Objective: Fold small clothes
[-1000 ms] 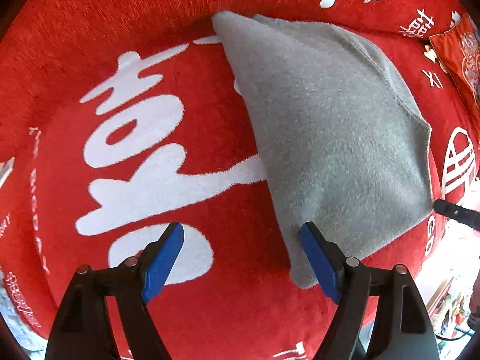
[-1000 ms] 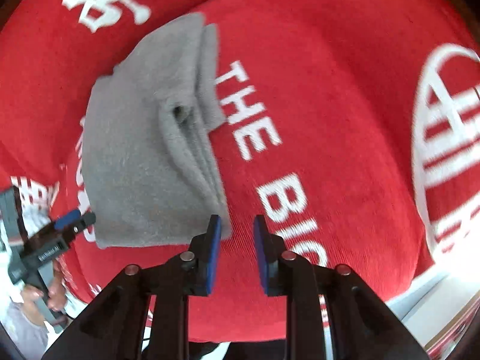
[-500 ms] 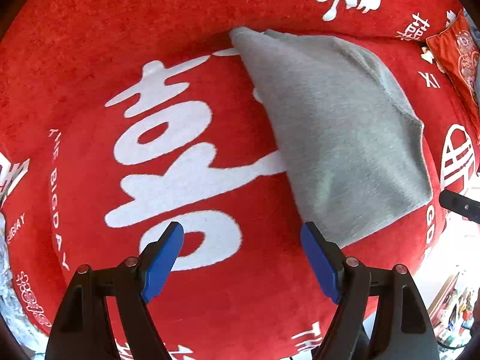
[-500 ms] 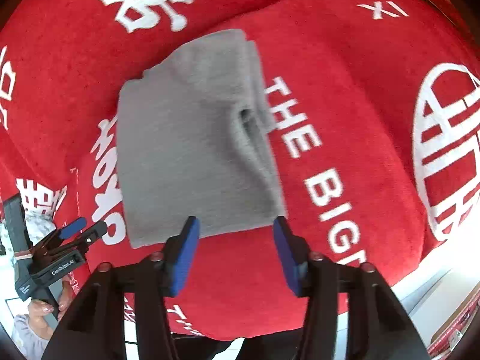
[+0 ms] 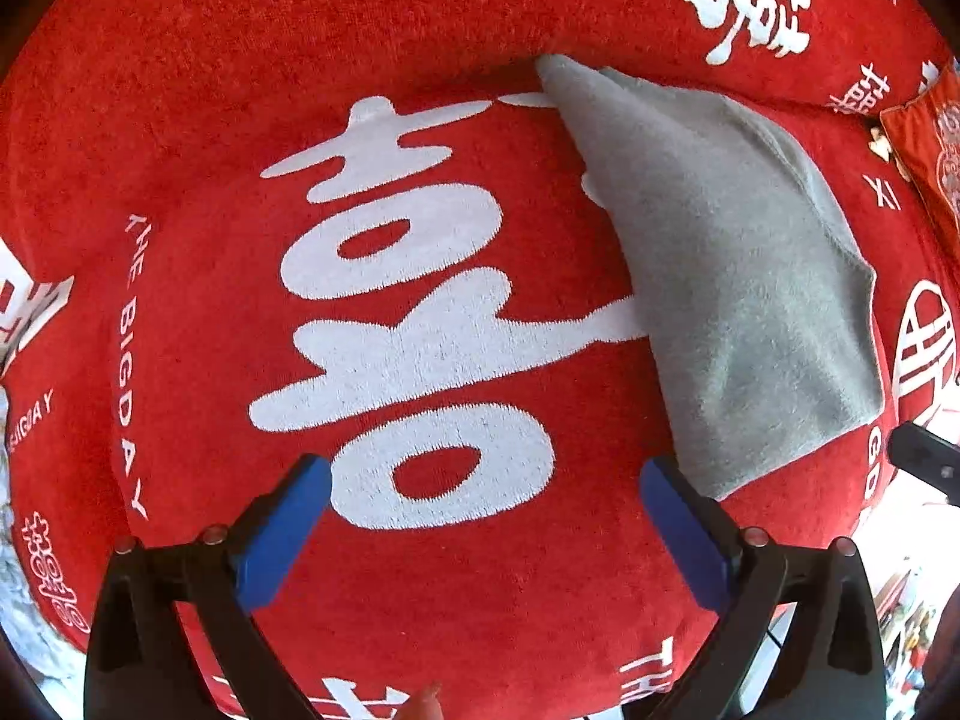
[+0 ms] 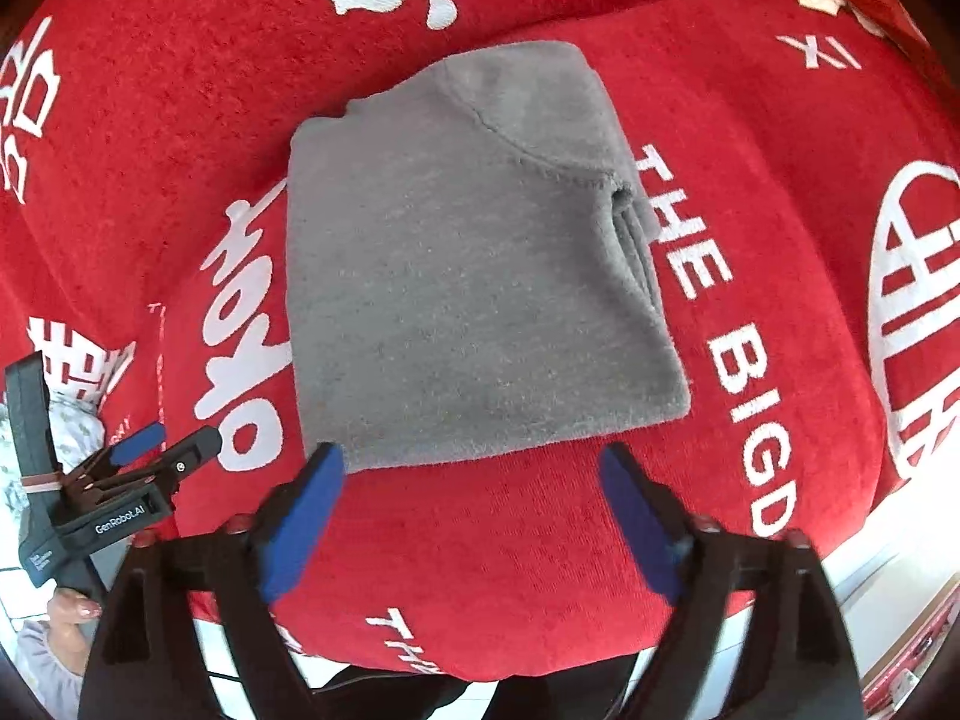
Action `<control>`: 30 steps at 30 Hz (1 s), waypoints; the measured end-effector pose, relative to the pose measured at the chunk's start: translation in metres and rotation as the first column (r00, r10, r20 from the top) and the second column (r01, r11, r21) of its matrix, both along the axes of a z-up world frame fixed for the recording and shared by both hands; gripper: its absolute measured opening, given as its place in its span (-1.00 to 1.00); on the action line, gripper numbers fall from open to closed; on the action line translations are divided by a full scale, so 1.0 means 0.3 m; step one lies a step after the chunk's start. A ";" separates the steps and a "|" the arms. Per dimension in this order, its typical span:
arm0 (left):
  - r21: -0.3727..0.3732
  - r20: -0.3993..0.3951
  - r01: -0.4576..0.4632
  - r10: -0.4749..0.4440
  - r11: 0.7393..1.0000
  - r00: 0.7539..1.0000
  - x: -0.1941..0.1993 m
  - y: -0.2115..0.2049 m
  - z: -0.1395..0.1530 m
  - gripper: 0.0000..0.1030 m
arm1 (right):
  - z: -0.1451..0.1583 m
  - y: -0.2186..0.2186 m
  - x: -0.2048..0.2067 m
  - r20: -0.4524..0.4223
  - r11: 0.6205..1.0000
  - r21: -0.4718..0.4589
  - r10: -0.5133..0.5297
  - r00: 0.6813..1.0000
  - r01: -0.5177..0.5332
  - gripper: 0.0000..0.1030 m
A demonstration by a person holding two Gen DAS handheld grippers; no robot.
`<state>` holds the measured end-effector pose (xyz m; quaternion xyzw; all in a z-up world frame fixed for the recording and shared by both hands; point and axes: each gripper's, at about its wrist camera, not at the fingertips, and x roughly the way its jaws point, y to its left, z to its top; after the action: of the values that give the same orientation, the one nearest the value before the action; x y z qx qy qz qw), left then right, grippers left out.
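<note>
A folded grey garment (image 6: 468, 264) lies flat on the red cover (image 6: 780, 180), its stacked fold edges facing right. My right gripper (image 6: 473, 462) hovers just in front of the garment's near edge, jaws opening wide with only red cover between them. In the left wrist view the garment (image 5: 738, 276) lies to the upper right. My left gripper (image 5: 483, 474) hangs over a big white character, jaws opening, nothing between them. The left gripper (image 6: 174, 441) also shows at the right wrist view's left edge, held by a hand (image 6: 72, 606).
The red cover (image 5: 240, 120) with white lettering drapes a cushioned seat that drops off to pale floor (image 6: 888, 546) at the front. A red embroidered cushion (image 5: 924, 144) sits at the far right. The right gripper's tip (image 5: 924, 462) pokes in at the left wrist view's right edge.
The right jaws went from nearly shut beside the garment's corner to wide apart, and the gripper drew back and up. The left gripper slid left, away from the garment, and its jaws widened.
</note>
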<state>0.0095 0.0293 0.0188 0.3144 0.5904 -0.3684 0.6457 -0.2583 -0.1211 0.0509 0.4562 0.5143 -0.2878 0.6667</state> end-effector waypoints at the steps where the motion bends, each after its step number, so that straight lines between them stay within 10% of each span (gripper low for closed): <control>1: 0.002 0.010 0.006 -0.006 1.000 1.000 -0.002 -0.002 -0.002 1.00 | 0.000 0.001 0.003 0.007 1.000 -0.003 0.003 1.000 -0.003 1.00; 30: 0.127 0.076 -0.115 0.106 0.985 0.991 -0.059 -0.299 -0.099 1.00 | -0.118 -0.482 -0.103 0.036 0.989 0.129 0.063 0.997 -0.067 1.00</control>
<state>-0.0083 -0.0602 -0.0110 0.3354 0.6073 -0.2811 0.6631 -0.2892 -0.2657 0.0156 0.4862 0.5361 -0.2244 0.6526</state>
